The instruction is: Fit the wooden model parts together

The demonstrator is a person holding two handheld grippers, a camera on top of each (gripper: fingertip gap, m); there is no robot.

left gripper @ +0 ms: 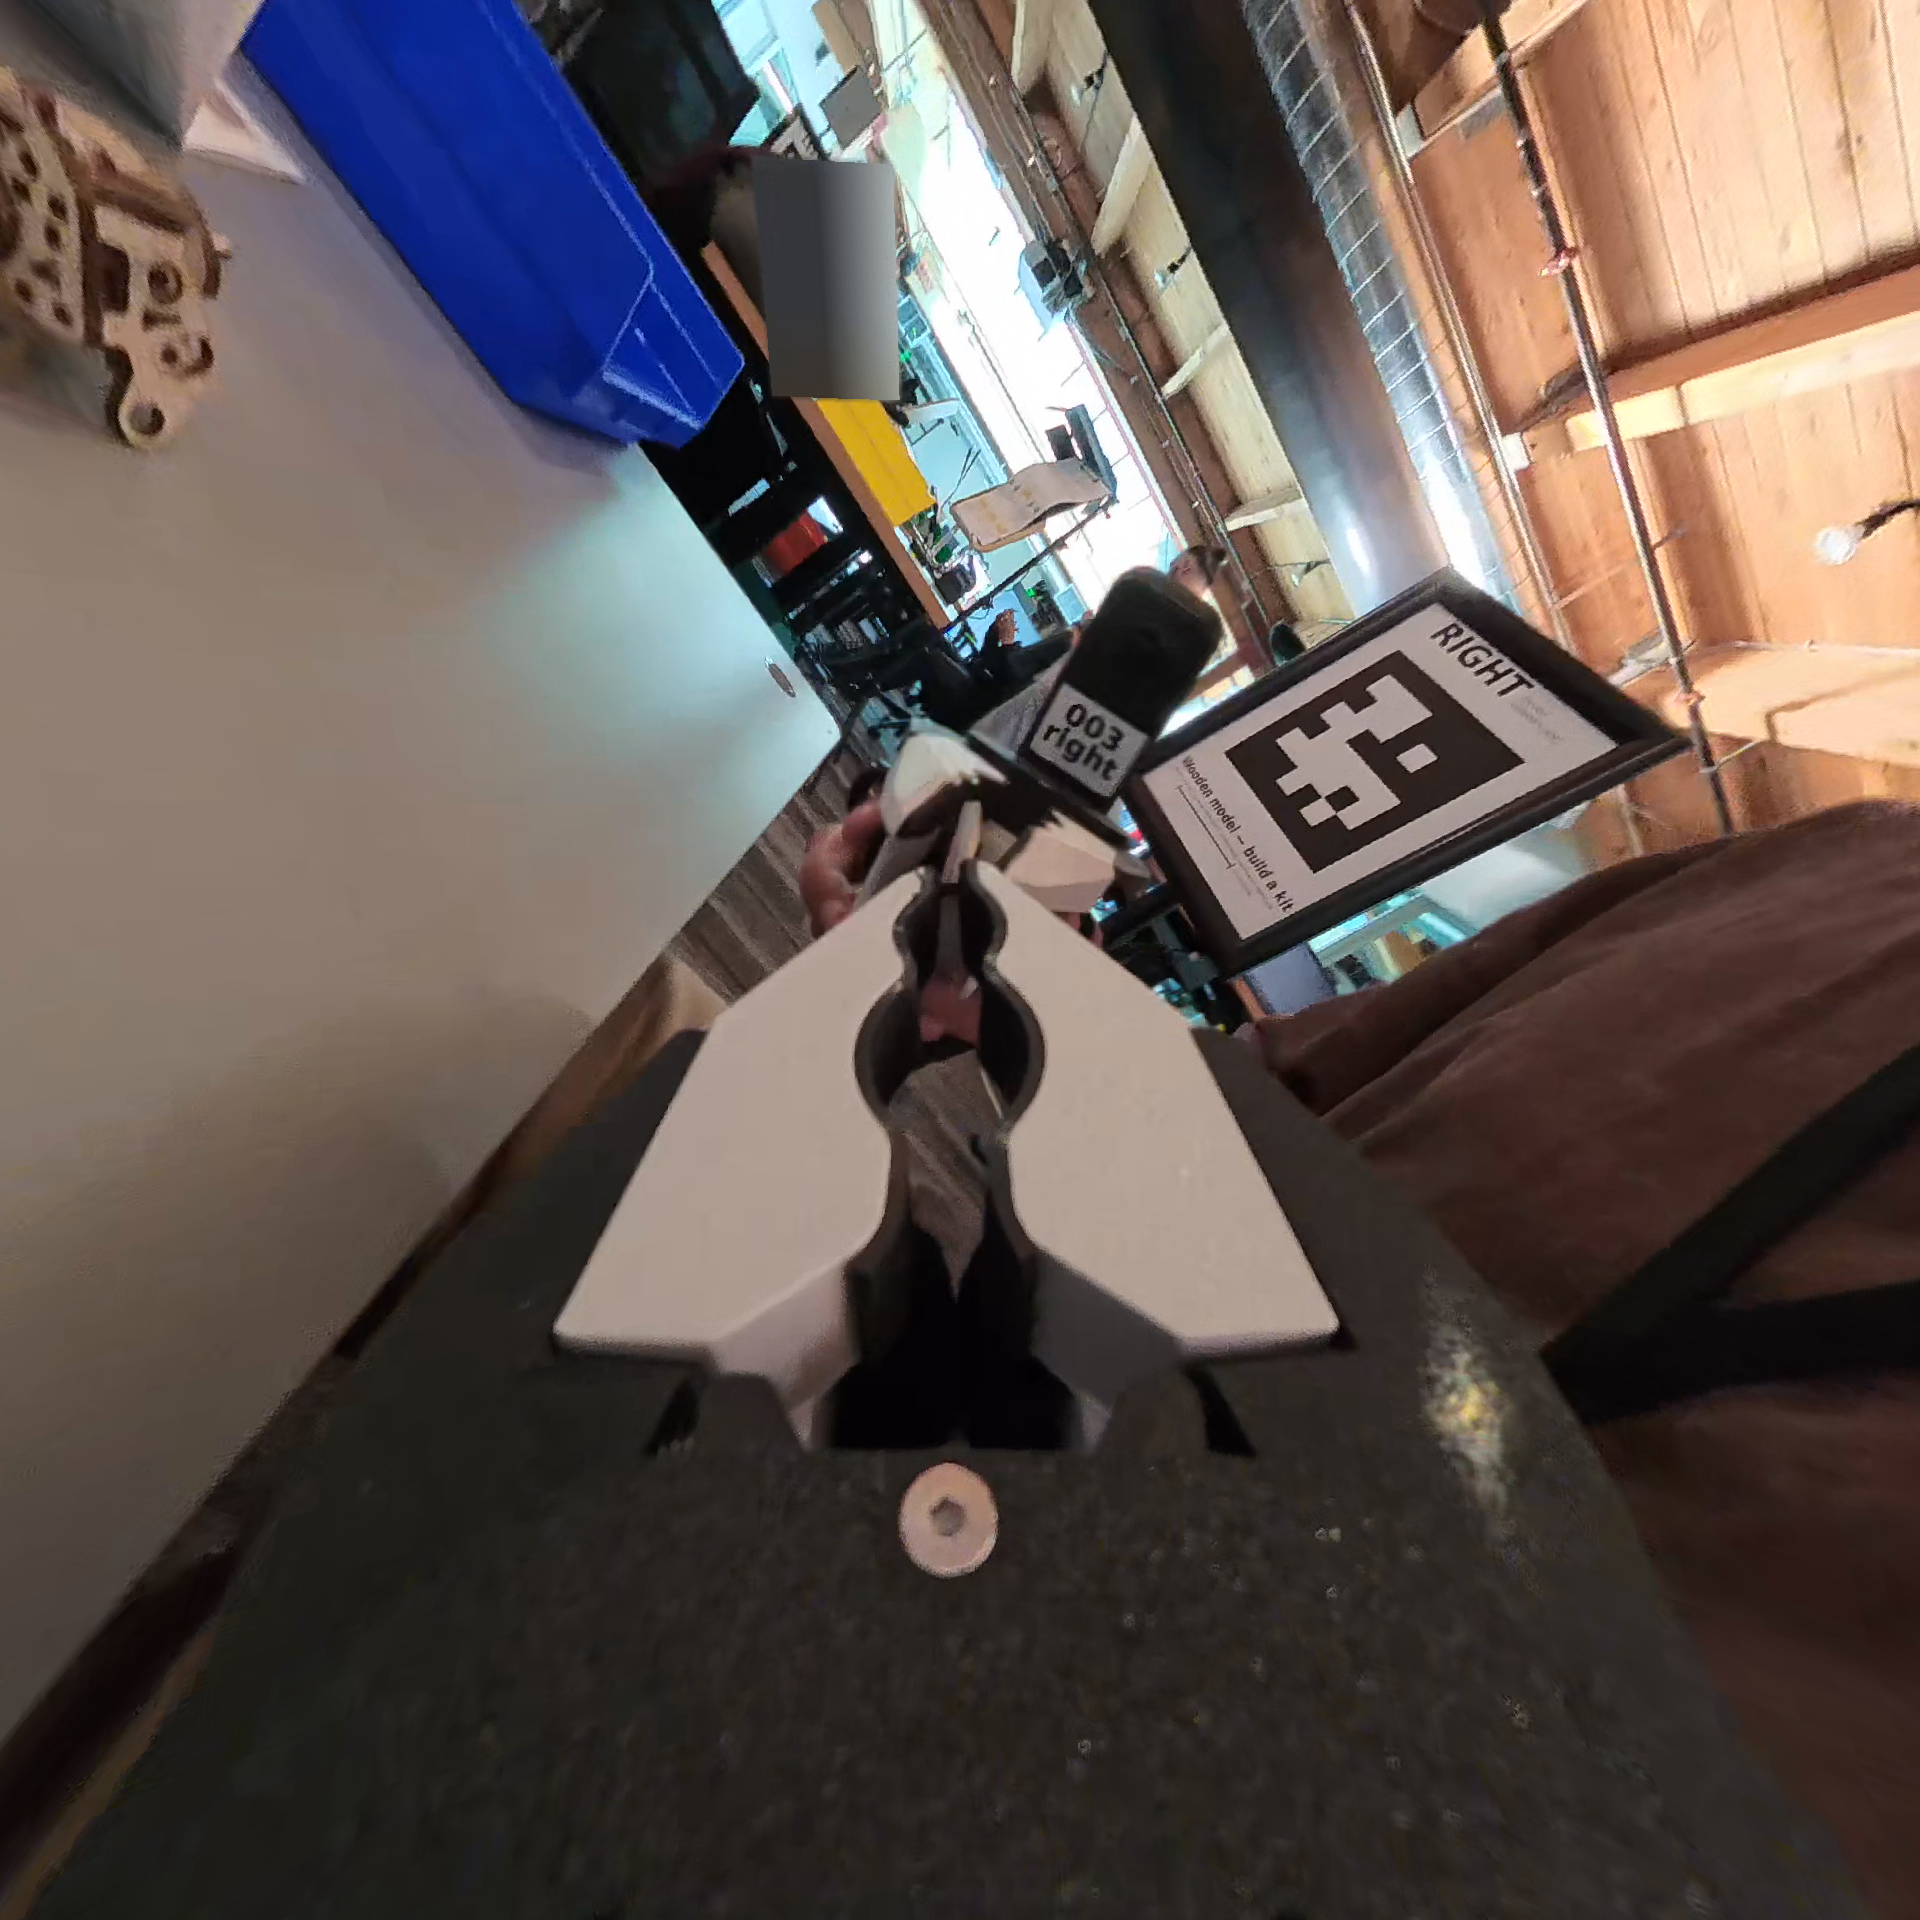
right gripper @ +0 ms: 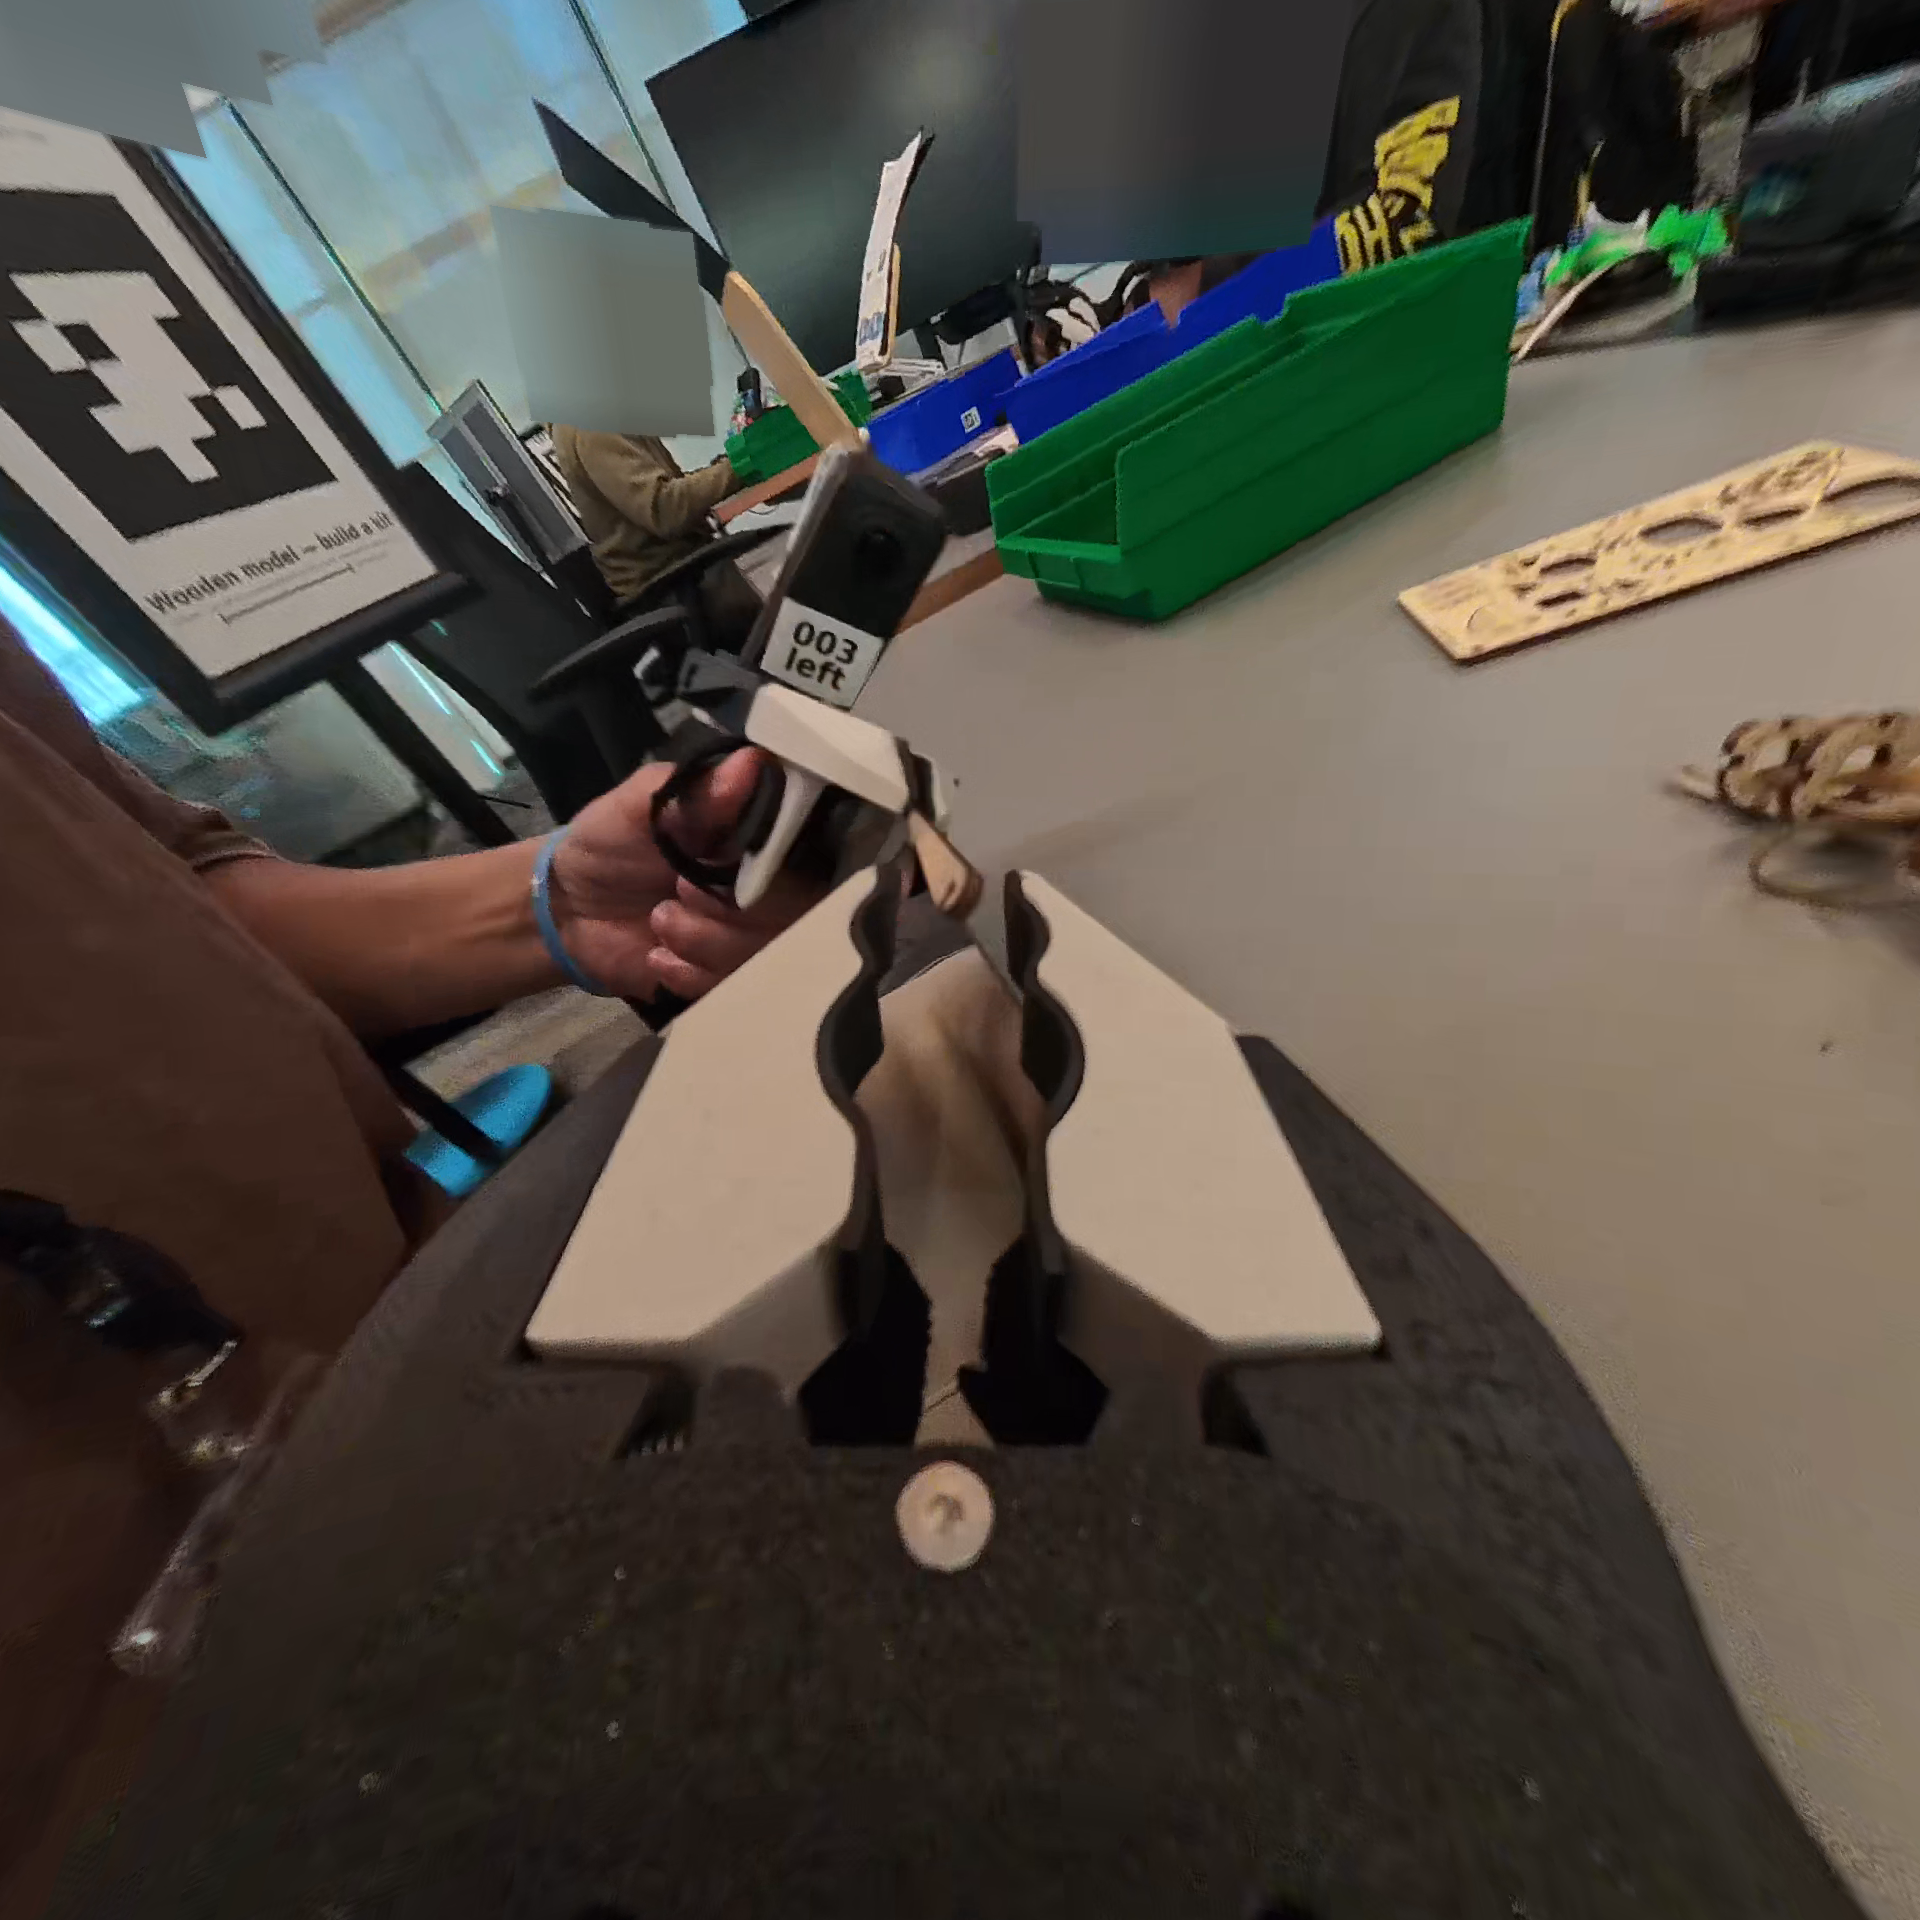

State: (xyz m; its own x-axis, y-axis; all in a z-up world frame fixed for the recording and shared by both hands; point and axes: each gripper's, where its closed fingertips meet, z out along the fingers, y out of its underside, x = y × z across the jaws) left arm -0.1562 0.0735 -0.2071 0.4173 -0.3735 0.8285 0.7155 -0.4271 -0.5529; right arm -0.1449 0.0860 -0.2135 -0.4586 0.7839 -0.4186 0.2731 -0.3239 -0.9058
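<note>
Above the tabletop (right gripper: 1351, 935) my left tongs (right gripper: 925, 831) clamp a thin wooden piece (right gripper: 948, 871), tip to tip with my right tongs (right gripper: 940, 904), parted. Half-built wooden model (right gripper: 1818, 774) lies well right, cutout sheet (right gripper: 1662, 545) and green bin (right gripper: 1247, 468) beyond.

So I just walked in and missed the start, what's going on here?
A person holds tongs in each hand at a grey table. The left tongs grip a small wooden piece, held up facing the right tongs, which are open close to it. A partly built wooden model and a punched-out sheet lie aside on the table.
</note>
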